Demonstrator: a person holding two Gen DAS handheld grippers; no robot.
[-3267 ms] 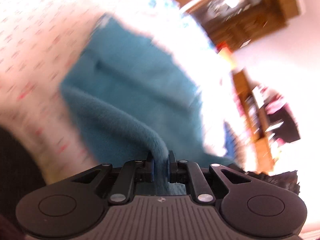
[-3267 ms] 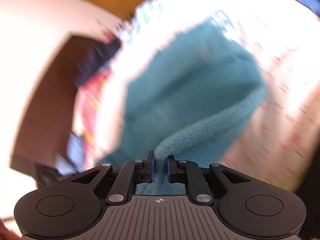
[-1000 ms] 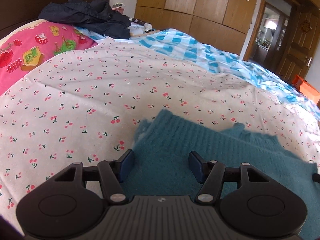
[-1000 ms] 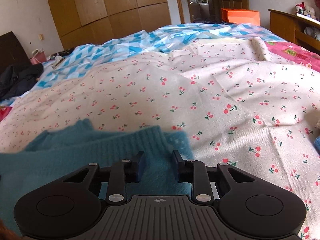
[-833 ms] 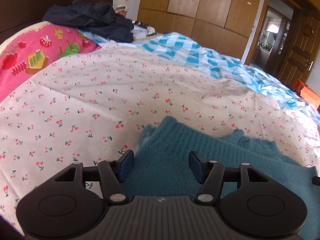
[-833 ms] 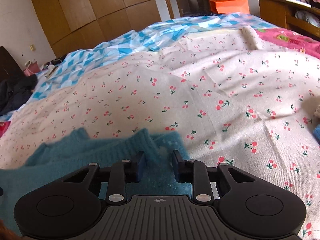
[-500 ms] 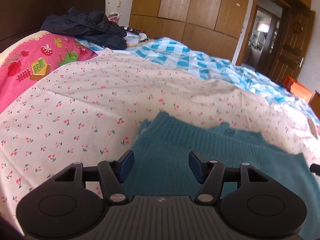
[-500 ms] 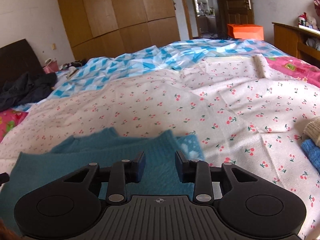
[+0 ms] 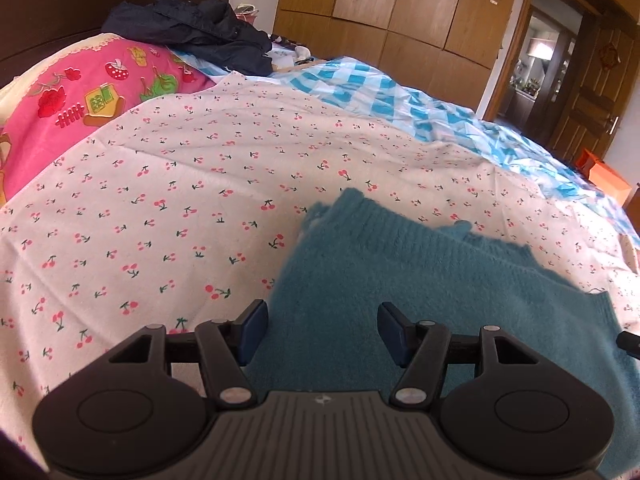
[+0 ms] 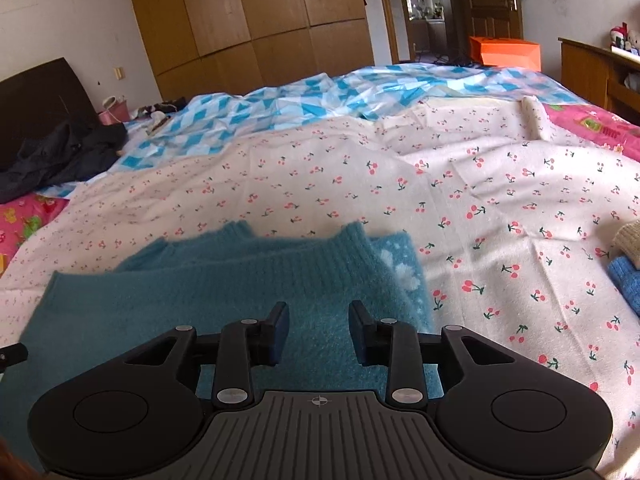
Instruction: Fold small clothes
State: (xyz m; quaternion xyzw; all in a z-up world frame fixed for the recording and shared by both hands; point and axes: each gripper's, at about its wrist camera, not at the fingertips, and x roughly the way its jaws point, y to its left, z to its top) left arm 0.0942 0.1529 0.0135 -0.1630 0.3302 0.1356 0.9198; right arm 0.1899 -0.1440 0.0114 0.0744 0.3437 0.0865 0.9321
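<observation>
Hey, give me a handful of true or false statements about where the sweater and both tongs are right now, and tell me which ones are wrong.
1. The teal sweater lies folded on the cherry-print sheet. True.
2. The left tongs are clamped on the sweater. False: their jaws stand wide apart with nothing held between them.
3. The right tongs are open above the sweater. True.
4. The sweater lies on the blue checked quilt. False: that quilt lies farther back, apart from the sweater.
5. A dark jacket is heaped near the headboard. True.
6. The wardrobe doors stand open. False: they are all closed.
</observation>
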